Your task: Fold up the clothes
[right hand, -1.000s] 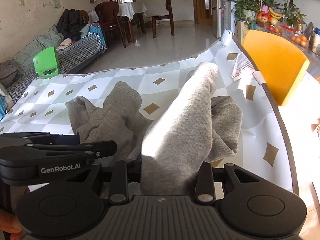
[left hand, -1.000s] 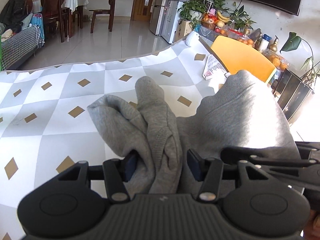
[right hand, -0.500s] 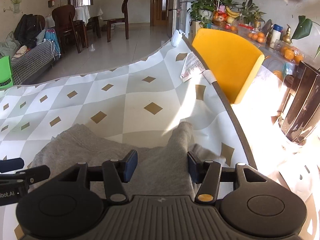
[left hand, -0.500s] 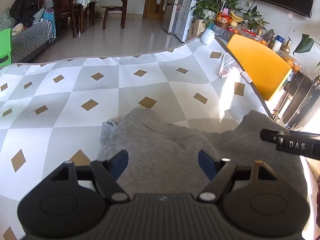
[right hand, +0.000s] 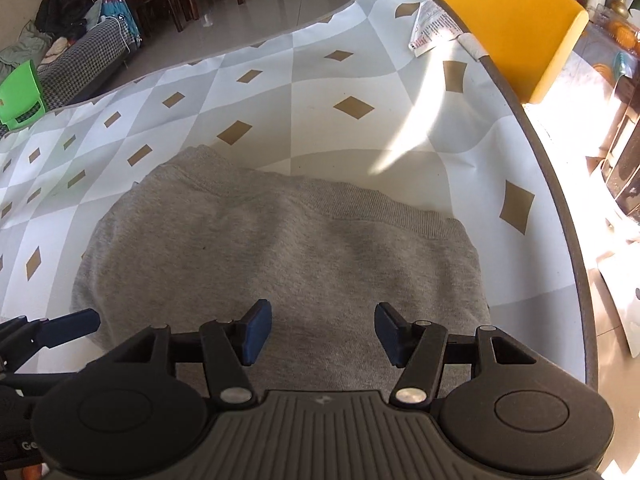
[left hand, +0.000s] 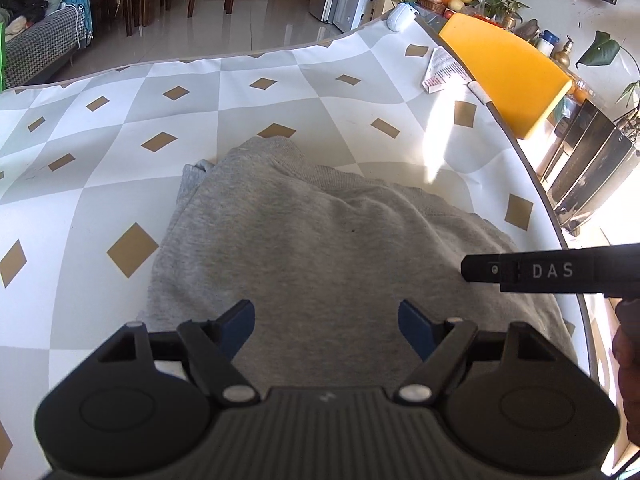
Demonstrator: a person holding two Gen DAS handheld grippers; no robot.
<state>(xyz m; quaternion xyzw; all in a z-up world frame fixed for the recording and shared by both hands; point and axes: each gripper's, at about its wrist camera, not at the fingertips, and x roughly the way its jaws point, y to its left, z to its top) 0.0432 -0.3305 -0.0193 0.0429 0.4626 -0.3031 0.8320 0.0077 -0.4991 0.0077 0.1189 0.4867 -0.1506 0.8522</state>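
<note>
A grey sweatshirt (left hand: 320, 240) lies folded flat on the checked tablecloth (left hand: 100, 140), its ribbed hem toward the far side. My left gripper (left hand: 326, 320) hangs open just above the garment's near part, with nothing between its blue pads. In the right wrist view the same sweatshirt (right hand: 280, 248) fills the middle. My right gripper (right hand: 323, 326) is over its near edge, jaws opening, only flat cloth beneath them and nothing pinched. A finger of the right gripper marked DAS (left hand: 540, 270) pokes in from the right in the left wrist view.
A yellow chair back (left hand: 508, 64) stands against the table's far right edge, with a printed paper packet (left hand: 442, 70) beside it. The rounded table edge (right hand: 568, 220) runs close to the garment's right side. A green stool (right hand: 20, 98) and dining chairs stand beyond.
Both grippers held bunched grey cloth raised a second ago. They have let go and opened, and the sweatshirt now lies flat while both grippers have sunk toward it.
</note>
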